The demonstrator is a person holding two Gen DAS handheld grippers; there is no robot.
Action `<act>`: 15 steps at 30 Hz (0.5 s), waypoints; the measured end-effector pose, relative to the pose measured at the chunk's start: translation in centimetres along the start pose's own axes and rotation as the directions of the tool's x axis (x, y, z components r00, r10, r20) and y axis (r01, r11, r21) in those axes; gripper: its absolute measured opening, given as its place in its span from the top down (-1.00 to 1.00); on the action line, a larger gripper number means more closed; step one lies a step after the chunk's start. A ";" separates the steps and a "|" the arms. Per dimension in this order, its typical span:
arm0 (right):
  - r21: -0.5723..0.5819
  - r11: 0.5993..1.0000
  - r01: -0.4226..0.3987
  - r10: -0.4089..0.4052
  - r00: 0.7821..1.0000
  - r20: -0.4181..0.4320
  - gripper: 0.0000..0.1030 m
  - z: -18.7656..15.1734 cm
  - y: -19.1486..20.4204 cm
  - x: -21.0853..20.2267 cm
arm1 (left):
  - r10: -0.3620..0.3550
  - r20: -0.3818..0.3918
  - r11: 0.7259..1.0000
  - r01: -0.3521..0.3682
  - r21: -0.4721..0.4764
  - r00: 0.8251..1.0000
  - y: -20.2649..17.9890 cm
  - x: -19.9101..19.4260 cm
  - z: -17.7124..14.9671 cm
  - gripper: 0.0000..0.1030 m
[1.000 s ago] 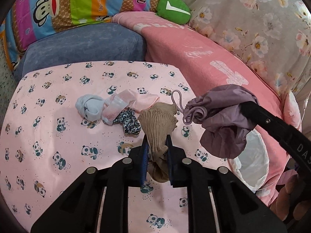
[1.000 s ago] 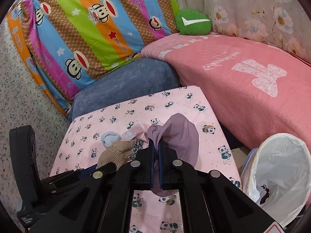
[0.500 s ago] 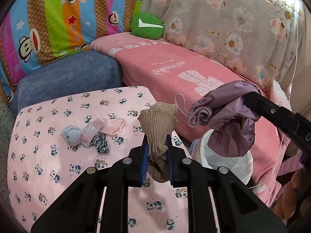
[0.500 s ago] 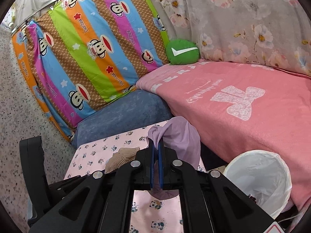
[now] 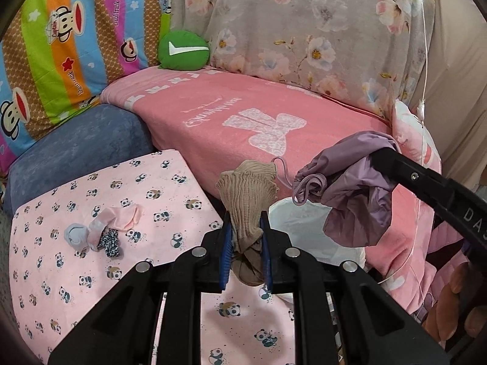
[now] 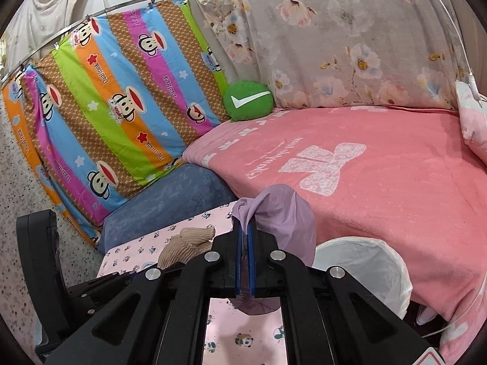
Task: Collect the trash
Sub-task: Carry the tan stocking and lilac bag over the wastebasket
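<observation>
Tan sock (image 5: 245,200) in left tongs (image 5: 244,254), purple cloth (image 6: 286,222) in right tongs (image 6: 245,261).

A panda-print pink surface (image 5: 158,200) carries a small heap of socks (image 5: 100,234), lying close together near its left side.

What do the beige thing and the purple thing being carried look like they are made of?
The beige sock looks like a ribbed knit, matte and stretchy, going by its fine parallel ridges and wavy cuff. The purple cloth looks like thin, smooth woven fabric, perhaps synthetic: it has a faint sheen, crumples in soft folds and carries a corded elastic edge.
</observation>
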State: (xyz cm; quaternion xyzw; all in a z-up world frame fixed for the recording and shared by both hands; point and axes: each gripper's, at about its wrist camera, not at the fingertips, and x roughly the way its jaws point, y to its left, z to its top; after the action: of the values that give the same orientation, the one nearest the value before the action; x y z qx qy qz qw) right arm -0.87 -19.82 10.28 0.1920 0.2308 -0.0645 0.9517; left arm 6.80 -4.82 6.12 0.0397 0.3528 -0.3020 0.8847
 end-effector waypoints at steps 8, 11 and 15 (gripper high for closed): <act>0.048 0.998 0.051 -0.052 0.999 0.002 0.91 -0.1 -4.5 -1.3 | -0.034 -0.020 0.998 0.035 0.059 0.999 -3.5 1.2 0.1 0.68; 0.059 0.996 0.063 -0.063 0.998 -0.001 0.91 -0.2 -5.7 -1.3 | -0.044 -0.032 0.996 0.047 0.076 0.999 -4.5 1.8 0.1 0.68; 0.075 0.994 0.079 -0.078 0.997 -0.008 0.91 -0.4 -7.2 -1.3 | -0.054 -0.050 0.994 0.058 0.094 0.997 -5.6 2.6 0.0 0.68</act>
State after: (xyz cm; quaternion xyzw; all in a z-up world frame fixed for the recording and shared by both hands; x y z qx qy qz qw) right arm -3.72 -26.25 8.19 0.2185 0.2381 -0.1099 0.9399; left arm 5.12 -10.69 5.22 0.0791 0.3597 -0.3421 0.8644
